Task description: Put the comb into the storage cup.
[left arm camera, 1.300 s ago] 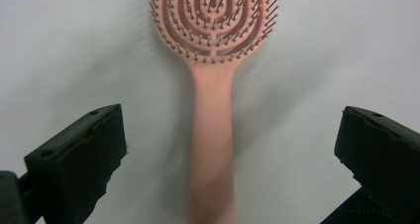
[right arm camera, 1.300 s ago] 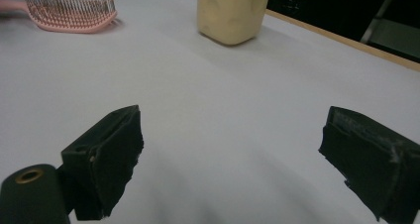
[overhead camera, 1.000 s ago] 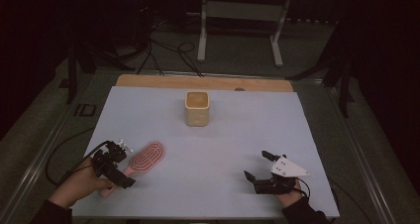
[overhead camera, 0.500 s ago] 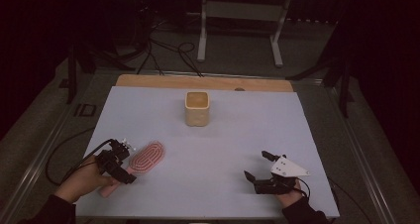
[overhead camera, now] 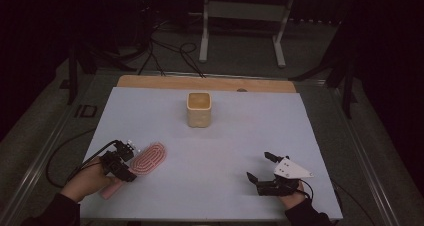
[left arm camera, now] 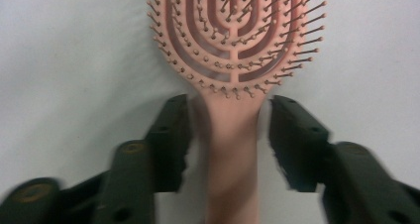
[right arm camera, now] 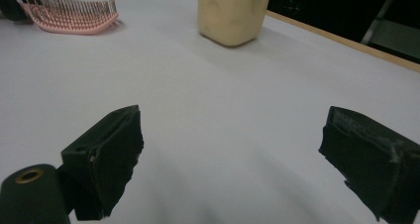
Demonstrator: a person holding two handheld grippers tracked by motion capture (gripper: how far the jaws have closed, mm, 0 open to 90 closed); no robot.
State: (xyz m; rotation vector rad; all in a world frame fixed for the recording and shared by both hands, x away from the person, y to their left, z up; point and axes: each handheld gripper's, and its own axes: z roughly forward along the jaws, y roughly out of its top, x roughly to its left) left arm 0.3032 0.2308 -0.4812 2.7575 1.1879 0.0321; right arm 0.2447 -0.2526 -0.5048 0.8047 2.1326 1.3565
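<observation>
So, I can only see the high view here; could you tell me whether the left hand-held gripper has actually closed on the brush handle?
Observer: Not yet. In the left gripper view the left hand-held gripper straddles the pink hairbrush handle, with a gap on each side.
Operator: Thank you. Which way do the bristles face?
Observer: Upward; the right gripper view shows them standing up off the white table.
Operator: And the right hand-held gripper?
Observer: The right hand-held gripper is wide open, holding nothing, facing the cream cup.
</observation>
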